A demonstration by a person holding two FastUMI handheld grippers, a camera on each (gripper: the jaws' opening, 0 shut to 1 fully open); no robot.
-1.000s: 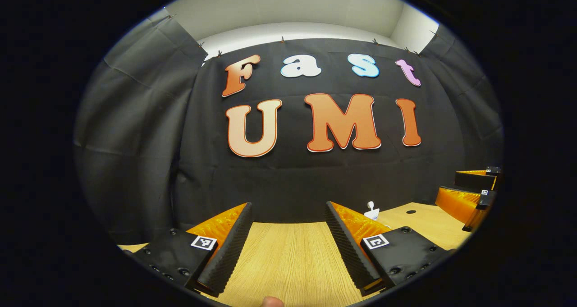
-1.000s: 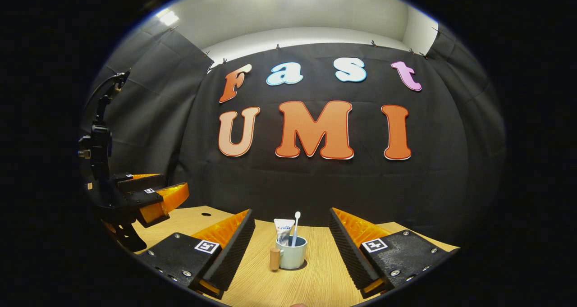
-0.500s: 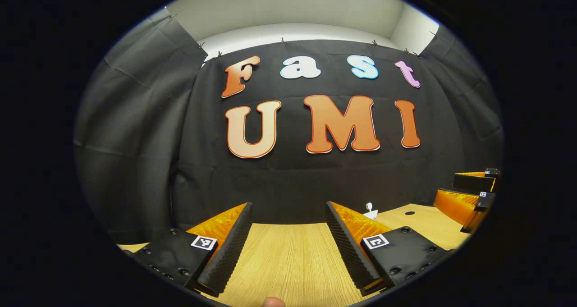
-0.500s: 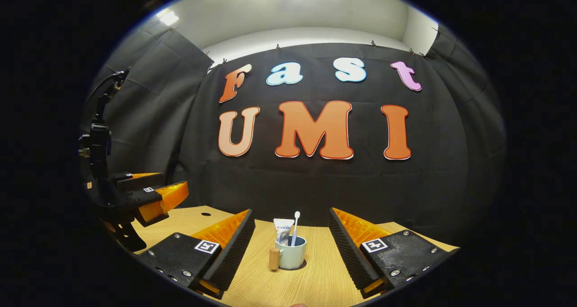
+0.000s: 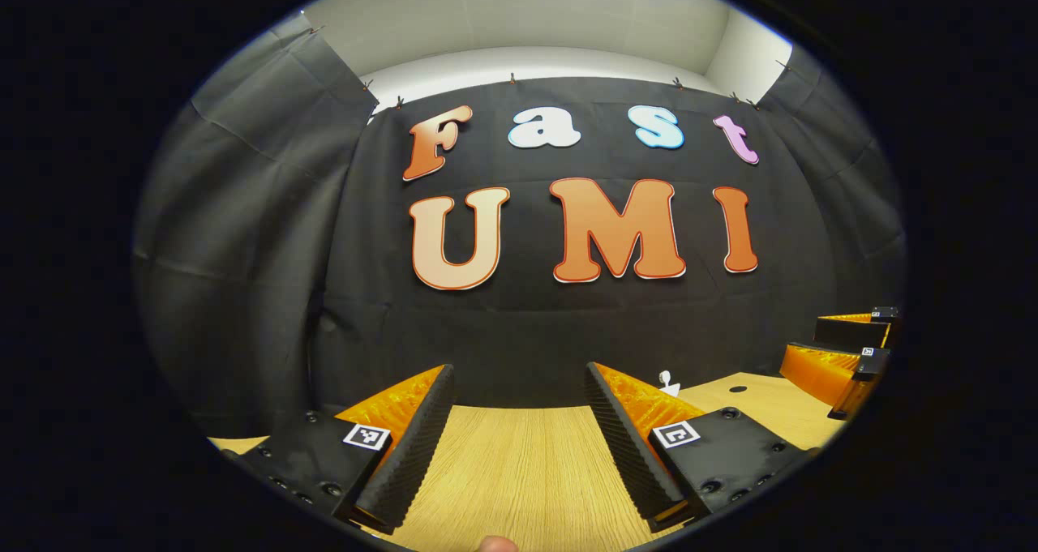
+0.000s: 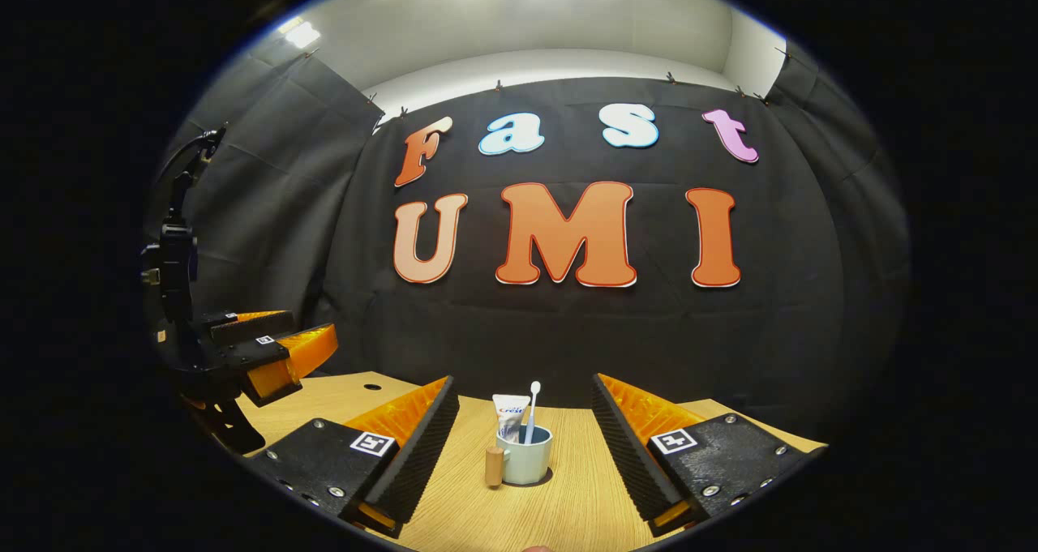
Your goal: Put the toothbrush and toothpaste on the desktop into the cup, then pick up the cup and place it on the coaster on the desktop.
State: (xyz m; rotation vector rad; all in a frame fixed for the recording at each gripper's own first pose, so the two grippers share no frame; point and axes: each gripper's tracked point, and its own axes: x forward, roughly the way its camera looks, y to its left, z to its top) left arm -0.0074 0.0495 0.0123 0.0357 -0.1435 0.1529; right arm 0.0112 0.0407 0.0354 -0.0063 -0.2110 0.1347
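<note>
Cup (image 6: 525, 460): one, pale green, low centre of the right gripper view, between that view's two fingers but well ahead of them, touched by neither. It stands upright on a dark round coaster (image 6: 545, 479), of which a thin edge shows under its base; one coaster counted. Judged placed there as the task's last step asks.

Toothpaste (image 6: 510, 416): one white tube, standing in the cup, leaning on the rim at the left.

Toothbrush (image 6: 531, 411): one, white, head up, standing in the cup just right of the tube. Both stand because the cup wall props them.

Wooden peg (image 6: 493, 465): one small cylinder, just left of the cup; it may be the cup's handle, I cannot tell.

Right gripper (image 6: 525, 442): fingers spread wide, holding nothing, resting low over the desk (image 6: 568, 511). Judged drawn back from the cup, since the load is set down.

Left gripper (image 5: 519, 447): fingers equally wide apart, nothing between them but bare desk. It also appears at the left edge of the right gripper view, lifted off the desk and apart from the cup, its jaws empty.

Grippers: two. Fingers: four, each with black ribbed pad and orange backing.

Desk hole (image 5: 738, 389): one small dark dot, lower right of the left gripper view.

Task judged complete or nearly so; both tools appear idle.
</note>
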